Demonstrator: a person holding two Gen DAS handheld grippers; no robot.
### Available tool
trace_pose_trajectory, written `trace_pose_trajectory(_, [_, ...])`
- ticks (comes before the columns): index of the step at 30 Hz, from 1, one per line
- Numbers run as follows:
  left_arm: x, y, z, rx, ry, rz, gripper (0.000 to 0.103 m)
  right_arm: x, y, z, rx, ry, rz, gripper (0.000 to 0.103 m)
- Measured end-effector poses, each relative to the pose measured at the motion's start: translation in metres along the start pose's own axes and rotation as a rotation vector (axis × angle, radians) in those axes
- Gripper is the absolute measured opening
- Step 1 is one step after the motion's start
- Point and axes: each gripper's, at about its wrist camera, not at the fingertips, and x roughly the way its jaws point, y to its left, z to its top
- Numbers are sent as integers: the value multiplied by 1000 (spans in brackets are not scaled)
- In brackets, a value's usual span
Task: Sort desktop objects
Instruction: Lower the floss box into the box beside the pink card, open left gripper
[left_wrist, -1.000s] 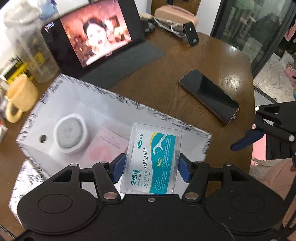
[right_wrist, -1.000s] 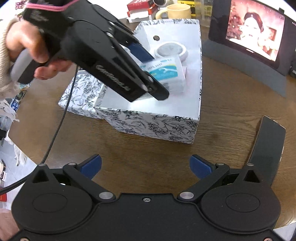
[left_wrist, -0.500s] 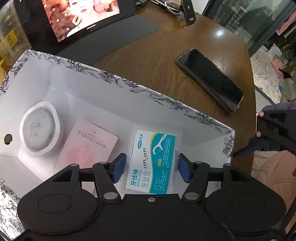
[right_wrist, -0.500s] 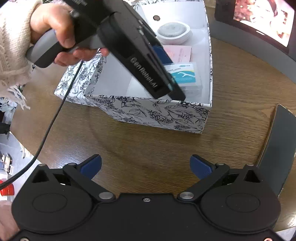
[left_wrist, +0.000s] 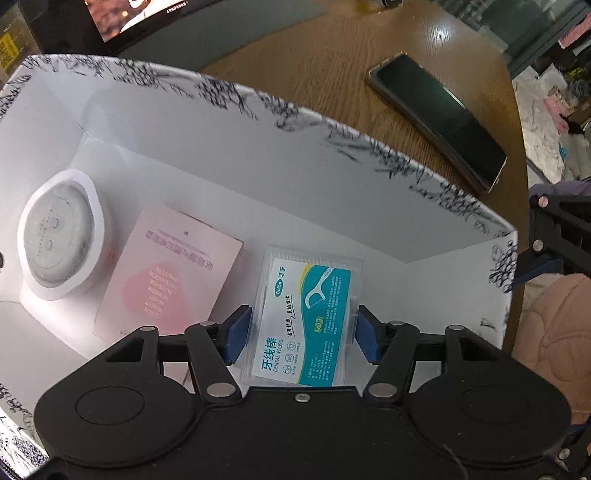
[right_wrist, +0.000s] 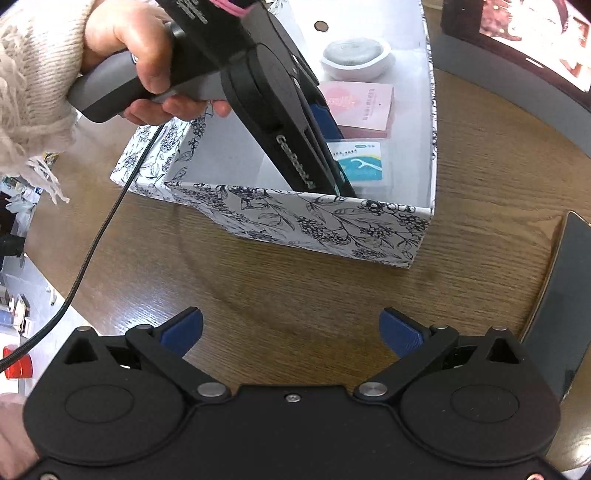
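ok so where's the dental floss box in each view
Left wrist: dental floss box at bottom centre, between the left gripper pads, low inside the floral box.
Right wrist: upper right of centre, partly behind the gripper.
Shared landmark: pink card next to it.

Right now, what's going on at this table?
A person is sorting desk items into a flowered box. The left gripper is down inside it, shut on a dental floss pack, beside a pink card and a round white device. The right gripper hovers open over the table, holding nothing. A phone lies outside the box.
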Motion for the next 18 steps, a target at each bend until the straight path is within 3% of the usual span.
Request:
trace_pose_trajectory(6, [-2, 1, -3, -7, 10, 17, 60, 3, -1, 5, -13, 12, 15, 103])
trace_pose_trajectory(12, [-9, 4, -6, -43, 10, 65, 73, 4, -1, 10, -38, 17, 22, 103])
trace_pose_trajectory(17, [-34, 3, -15, -78, -55, 122, 82, 1, 2, 12, -62, 10, 22, 103])
trace_pose_trajectory(18, [-43, 3, -17, -89, -79, 134, 89, -1, 4, 11, -66, 6, 19, 103])
